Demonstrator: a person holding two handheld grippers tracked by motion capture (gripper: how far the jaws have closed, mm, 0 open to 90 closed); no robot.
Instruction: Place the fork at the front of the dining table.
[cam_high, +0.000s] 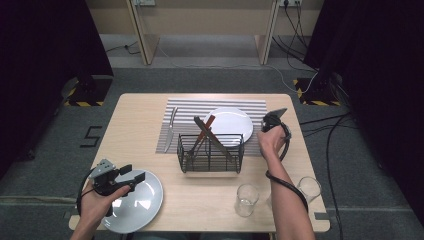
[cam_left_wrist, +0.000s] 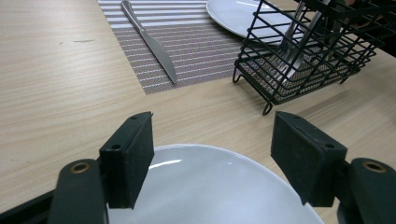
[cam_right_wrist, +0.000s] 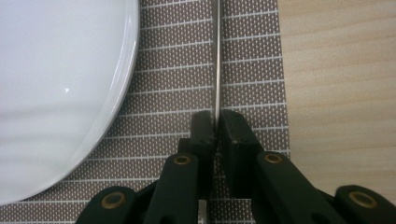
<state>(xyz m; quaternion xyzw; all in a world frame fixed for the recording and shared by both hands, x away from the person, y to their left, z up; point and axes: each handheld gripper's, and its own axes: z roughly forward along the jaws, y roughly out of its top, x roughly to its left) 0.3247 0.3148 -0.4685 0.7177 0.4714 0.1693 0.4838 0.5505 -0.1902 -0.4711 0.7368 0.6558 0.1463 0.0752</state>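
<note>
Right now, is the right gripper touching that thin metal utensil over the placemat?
Touching. The right gripper view shows the right gripper with jaws shut on the thin metal utensil, edge-on above the striped placemat.

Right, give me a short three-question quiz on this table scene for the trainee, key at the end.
1. True or false: the left gripper is shut on the near plate.
2. Where does the knife lie? A: on the near plate. B: on the striped placemat, left of the far plate. C: between the left gripper's jaws.
3. What is the right gripper shut on?

Key: 1 false, its jaws stand open above the plate. 2 B. 3 a thin metal utensil, seen edge-on over the placemat.
</note>
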